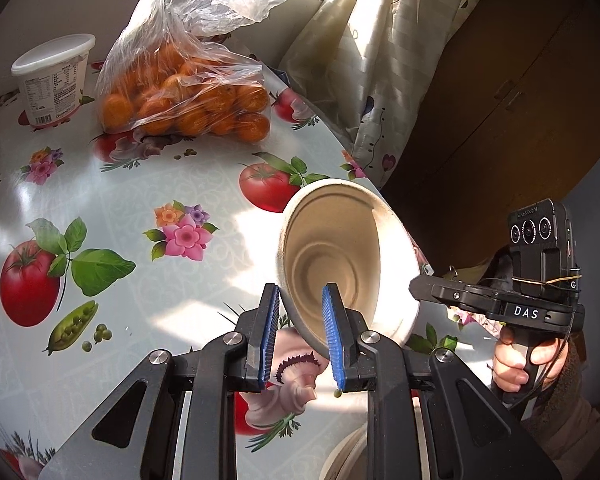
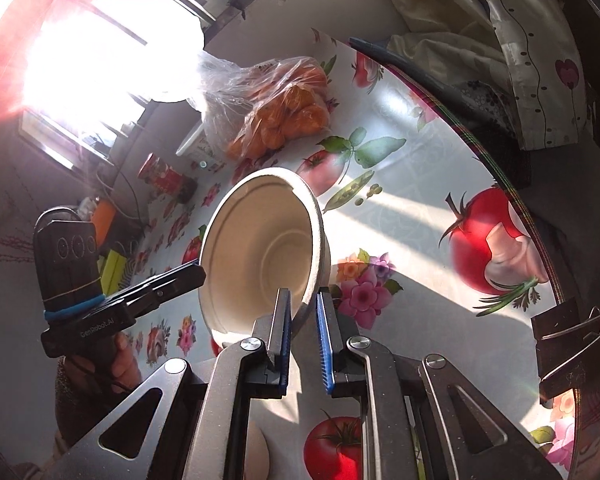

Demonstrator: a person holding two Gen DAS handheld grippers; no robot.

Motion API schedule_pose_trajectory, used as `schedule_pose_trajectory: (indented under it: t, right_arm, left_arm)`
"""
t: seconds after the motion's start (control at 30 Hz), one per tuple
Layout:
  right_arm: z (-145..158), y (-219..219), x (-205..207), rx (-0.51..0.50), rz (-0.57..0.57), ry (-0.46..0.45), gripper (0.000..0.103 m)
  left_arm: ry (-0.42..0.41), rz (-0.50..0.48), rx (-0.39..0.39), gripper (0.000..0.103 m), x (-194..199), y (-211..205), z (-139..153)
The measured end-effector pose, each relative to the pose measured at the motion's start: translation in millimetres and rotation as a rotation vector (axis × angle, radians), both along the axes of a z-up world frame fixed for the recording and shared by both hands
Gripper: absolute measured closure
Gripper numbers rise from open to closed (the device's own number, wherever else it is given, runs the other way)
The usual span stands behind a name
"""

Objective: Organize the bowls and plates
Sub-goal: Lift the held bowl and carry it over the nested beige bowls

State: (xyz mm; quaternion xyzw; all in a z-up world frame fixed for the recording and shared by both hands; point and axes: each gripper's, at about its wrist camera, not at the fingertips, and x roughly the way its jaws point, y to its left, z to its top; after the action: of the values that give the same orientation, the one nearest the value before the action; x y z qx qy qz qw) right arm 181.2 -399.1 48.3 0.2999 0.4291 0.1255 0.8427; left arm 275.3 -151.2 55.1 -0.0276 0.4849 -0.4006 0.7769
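One beige paper bowl (image 1: 340,256) hangs tilted above the flowered table (image 1: 140,184), its opening turned toward the left wrist camera. My left gripper (image 1: 300,328) is shut on the bowl's near rim, one blue pad inside and one outside. My right gripper (image 1: 415,286) comes in from the right, its tip at the bowl's far rim, with a hand on its grip. In the right wrist view the same bowl (image 2: 260,256) has its wall pinched between the pads of my right gripper (image 2: 304,336), and my left gripper (image 2: 196,276) meets the opposite rim.
A plastic bag of oranges (image 1: 188,96) and a white lidded tub (image 1: 54,80) stand at the table's far side, with a red can (image 2: 164,178) beyond. A curtain (image 1: 360,72) hangs past the table's right edge. Another beige rim (image 1: 348,452) shows below the left gripper.
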Motion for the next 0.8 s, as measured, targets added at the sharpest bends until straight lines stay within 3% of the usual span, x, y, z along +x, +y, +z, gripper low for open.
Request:
schedule_pose_trajectory:
  t: [0.8]
  right_arm:
    - [37.1, 18.9, -34.7, -0.043, 0.019, -0.067, 0.088]
  left_arm:
    - [-0.055, 0.025, 0.003, 0.08, -39.1, 15.9, 28.0]
